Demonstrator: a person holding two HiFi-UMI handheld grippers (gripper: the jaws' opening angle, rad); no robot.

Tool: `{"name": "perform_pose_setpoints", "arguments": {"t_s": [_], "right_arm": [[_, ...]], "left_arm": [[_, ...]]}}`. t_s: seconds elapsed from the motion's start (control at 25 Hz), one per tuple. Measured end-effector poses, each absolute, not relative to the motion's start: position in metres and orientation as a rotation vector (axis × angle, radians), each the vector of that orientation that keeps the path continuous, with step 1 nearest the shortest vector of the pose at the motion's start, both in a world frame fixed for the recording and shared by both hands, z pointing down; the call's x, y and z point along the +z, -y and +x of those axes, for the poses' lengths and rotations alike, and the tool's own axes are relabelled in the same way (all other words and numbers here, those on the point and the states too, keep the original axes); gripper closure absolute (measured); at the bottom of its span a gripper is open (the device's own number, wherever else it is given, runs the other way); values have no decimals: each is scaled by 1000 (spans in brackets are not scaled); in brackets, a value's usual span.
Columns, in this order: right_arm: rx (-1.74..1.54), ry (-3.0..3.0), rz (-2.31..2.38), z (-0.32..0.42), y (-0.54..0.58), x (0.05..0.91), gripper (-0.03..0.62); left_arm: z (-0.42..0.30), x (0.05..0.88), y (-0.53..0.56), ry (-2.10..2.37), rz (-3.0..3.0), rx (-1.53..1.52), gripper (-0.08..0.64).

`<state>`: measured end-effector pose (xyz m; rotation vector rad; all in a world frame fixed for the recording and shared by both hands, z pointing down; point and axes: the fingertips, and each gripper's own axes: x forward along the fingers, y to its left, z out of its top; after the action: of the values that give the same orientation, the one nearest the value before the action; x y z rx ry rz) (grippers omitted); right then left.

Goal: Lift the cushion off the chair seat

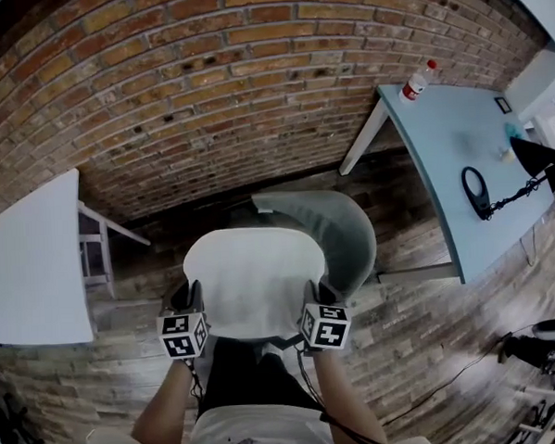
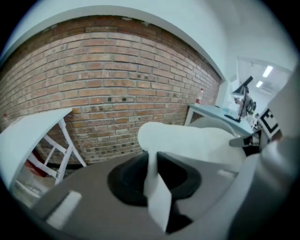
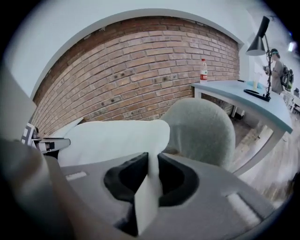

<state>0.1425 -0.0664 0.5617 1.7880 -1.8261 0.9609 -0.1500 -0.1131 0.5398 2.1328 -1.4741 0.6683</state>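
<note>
A white cushion (image 1: pixel 253 278) hangs in the air in front of a grey-green chair (image 1: pixel 338 232), held up flat by its two near corners. My left gripper (image 1: pixel 191 300) is shut on the cushion's left edge (image 2: pixel 152 178). My right gripper (image 1: pixel 311 298) is shut on its right edge (image 3: pixel 151 180). In each gripper view a fold of white fabric is pinched between the dark jaws. The chair's rounded backrest (image 3: pixel 201 129) shows behind the cushion; the seat below is hidden by it.
A brick wall (image 1: pixel 215 90) stands behind the chair. A white table (image 1: pixel 38 261) is at the left. At the right a light blue desk (image 1: pixel 459 142) carries a bottle (image 1: pixel 417 81), a black lamp (image 1: pixel 534 161) and a dark loop-shaped object (image 1: pixel 476 192). The floor is wood.
</note>
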Motion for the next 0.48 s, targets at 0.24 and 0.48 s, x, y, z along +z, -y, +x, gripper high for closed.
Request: {"name": "perform_pose_setpoints", "arguments": {"t_s": [0.24,0.48], "right_arm": [[911,1876,1804,149,41,510,532],[878,1923,1812,153,40,470,532]], "left_arm": [[-142,493,88,1502,2166,633,505],[-143,452,77,1545,2181,567,505]]}}
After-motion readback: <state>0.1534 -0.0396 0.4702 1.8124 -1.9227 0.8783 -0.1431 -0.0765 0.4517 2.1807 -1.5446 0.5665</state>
